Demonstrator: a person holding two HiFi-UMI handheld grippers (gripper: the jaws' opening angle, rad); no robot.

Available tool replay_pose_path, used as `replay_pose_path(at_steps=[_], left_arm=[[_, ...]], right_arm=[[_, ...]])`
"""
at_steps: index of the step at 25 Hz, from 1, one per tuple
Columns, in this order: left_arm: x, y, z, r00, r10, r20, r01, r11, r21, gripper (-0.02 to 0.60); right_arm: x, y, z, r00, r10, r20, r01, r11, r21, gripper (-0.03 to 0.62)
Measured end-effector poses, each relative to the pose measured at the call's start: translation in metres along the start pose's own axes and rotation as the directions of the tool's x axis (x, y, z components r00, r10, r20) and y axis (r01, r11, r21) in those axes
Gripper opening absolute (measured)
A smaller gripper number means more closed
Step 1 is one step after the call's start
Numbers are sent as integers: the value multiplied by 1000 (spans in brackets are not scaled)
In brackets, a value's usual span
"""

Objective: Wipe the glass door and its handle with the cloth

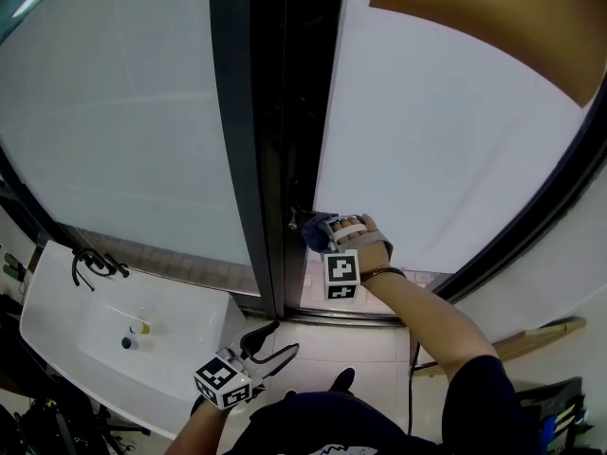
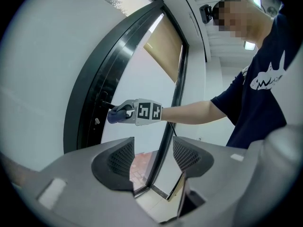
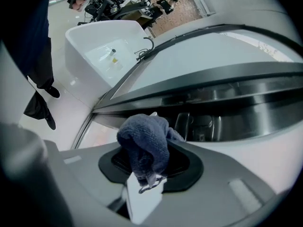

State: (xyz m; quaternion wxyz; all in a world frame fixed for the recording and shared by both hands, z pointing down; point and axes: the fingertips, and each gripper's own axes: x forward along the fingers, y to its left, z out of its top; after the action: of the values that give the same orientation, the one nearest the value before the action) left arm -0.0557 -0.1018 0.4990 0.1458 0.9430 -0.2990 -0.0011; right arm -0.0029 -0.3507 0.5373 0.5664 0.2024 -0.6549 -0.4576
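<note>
The frosted glass door (image 1: 446, 150) stands in a dark frame (image 1: 270, 140). My right gripper (image 1: 318, 227) is shut on a bunched blue cloth (image 1: 313, 237) and holds it against the black handle (image 1: 295, 219) at the door's edge. In the right gripper view the cloth (image 3: 144, 145) fills the gap of the right gripper (image 3: 151, 162), close to the dark frame. The left gripper view shows the cloth (image 2: 116, 115) touching the handle (image 2: 105, 104). My left gripper (image 1: 285, 337) hangs low, away from the door, open and empty; in its own view the left gripper (image 2: 152, 148) has its jaws spread.
A white sink (image 1: 66, 335) with a black tap (image 1: 90, 265) stands at the lower left. A second frosted pane (image 1: 114, 112) fills the left. A brown blind (image 1: 493, 17) hangs at the top right. A wooden plank (image 1: 541, 335) lies by the right wall.
</note>
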Motion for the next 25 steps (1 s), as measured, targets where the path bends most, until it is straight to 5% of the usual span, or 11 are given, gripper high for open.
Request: replay_pose_path(at_steps=[7,10,12,14,17,20,25], left_arm=[[17,-5,4,999,-53,-2,53,999,13,252],[18,-5,2,998,-61,-4,61,998,13,252],[18,-5,1,998,-59,-7,59,998,12,252],[16,-4,1,999,-53,-10,53,999,8,252],[11,-1,-2,999,-43,-12,43,999,4,252],[6,2,0,1000,-20,-13,20,1000,0,252],[-3,5,0,1000,19,-16,-19,1000,-4,252]], right_arm=[[-11,9,-63,995,9,-104,0,996,88,137],[-15,5,-86,994,34,-103,-10,973,231,138],[-18,8,-87,997,72,-35,-53,920,389,138],[-20,11,-77,992,95,87,-128,804,581,140],[-14,11,-50,958,65,280,-273,506,818,140],[4,7,-21,920,-8,392,-378,246,892,140],[29,-14,15,882,-114,458,-456,44,889,140]])
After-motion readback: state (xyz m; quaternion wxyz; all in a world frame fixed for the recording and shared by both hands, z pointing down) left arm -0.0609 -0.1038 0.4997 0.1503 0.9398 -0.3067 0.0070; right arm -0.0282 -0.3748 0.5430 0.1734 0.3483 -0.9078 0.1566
